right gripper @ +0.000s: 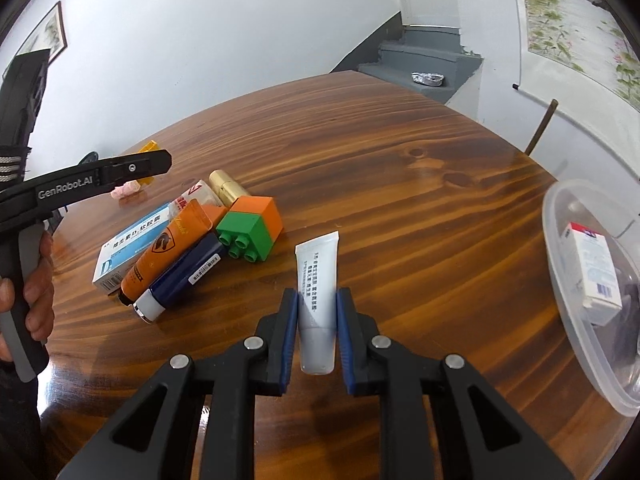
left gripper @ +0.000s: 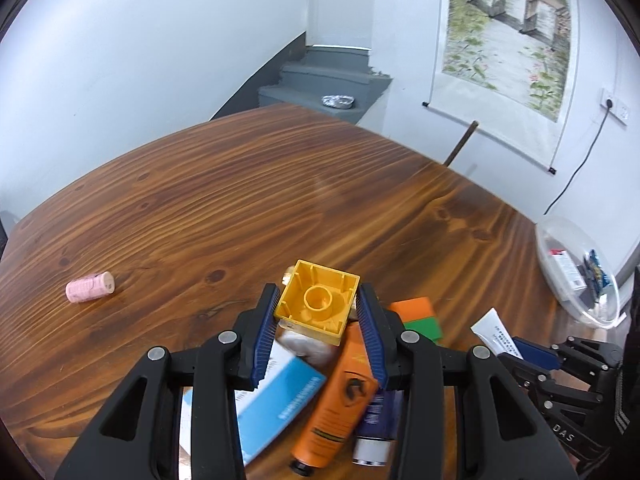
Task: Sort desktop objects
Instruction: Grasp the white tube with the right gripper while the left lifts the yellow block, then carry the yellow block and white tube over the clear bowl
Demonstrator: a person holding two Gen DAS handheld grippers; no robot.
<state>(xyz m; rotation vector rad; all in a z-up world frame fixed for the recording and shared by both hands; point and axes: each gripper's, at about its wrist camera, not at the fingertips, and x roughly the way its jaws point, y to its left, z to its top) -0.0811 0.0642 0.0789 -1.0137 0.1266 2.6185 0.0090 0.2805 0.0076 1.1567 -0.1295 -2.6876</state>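
My left gripper [left gripper: 318,300] is shut on a yellow toy brick [left gripper: 318,306], hollow side up, held above a pile: a blue-and-white medicine box [left gripper: 276,400], an orange tube [left gripper: 340,396], a dark blue tube [left gripper: 378,420] and an orange-and-green brick [left gripper: 420,316]. My right gripper [right gripper: 318,300] is shut on a white-and-grey tube [right gripper: 318,304] just above the table. The pile also shows in the right wrist view: the box [right gripper: 128,252], the orange tube [right gripper: 164,248], the blue tube [right gripper: 184,276], the brick [right gripper: 252,228] and a gold cylinder [right gripper: 228,188].
A clear plastic tub [right gripper: 580,300] at the right table edge holds a white box [right gripper: 592,272]; it also shows in the left wrist view [left gripper: 576,272]. A pink cylinder [left gripper: 90,287] lies alone at the left. A chair back [left gripper: 462,142] stands behind the wooden table [left gripper: 240,184].
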